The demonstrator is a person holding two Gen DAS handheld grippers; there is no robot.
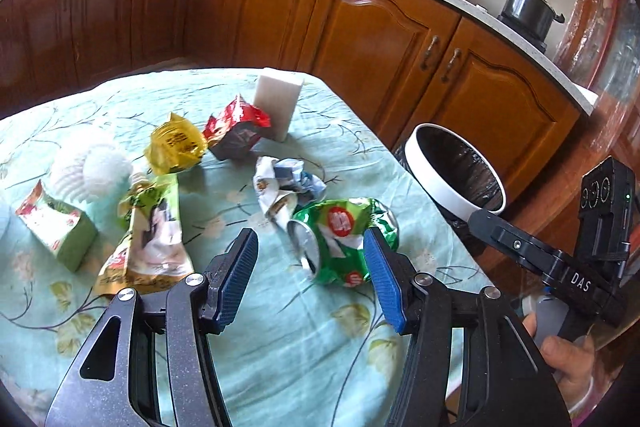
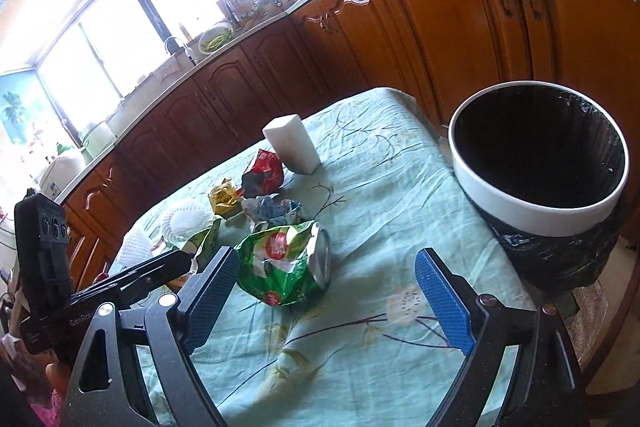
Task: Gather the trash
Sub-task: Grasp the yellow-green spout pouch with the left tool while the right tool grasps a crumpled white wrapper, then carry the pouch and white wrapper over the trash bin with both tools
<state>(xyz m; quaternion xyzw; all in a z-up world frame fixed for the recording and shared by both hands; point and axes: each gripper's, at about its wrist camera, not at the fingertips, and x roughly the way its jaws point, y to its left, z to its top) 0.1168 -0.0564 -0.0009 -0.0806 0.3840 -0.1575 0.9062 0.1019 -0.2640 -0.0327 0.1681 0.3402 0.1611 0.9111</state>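
Left wrist view shows the crushed green aluminium can (image 1: 340,239) lying on its side on the table with a pale green flowered cloth (image 1: 280,339), close to the table edge that faces the bin. The left gripper (image 1: 310,259) has its blue-padded jaws spread wide; the can sits between the fingertips, and the right pad (image 1: 382,283) looks just beside it or touching, I cannot tell which. Nothing is held.

Just behind the can lies a crumpled white and blue paper wrapper (image 1: 286,187). Farther behind the can are a red and silver snack bag (image 1: 236,131) and a yellow crinkled wrapper (image 1: 176,145), and beyond the red bag a white rectangular block (image 1: 278,107) stands upright. To the left of the can lie a long green and white snack packet (image 1: 148,231), a white foam fruit net (image 1: 94,171) and a small green and red carton (image 1: 56,227).

On the other side of the can, beside the table edge, stands the round white-rimmed trash bin with a black bag liner (image 1: 448,183).

In the right wrist view, the right gripper (image 2: 332,295) is also opened wide and empty, above the cloth. The can (image 2: 284,267) lies near its left pad (image 2: 210,295), and the bin (image 2: 536,215) stands past the right pad.
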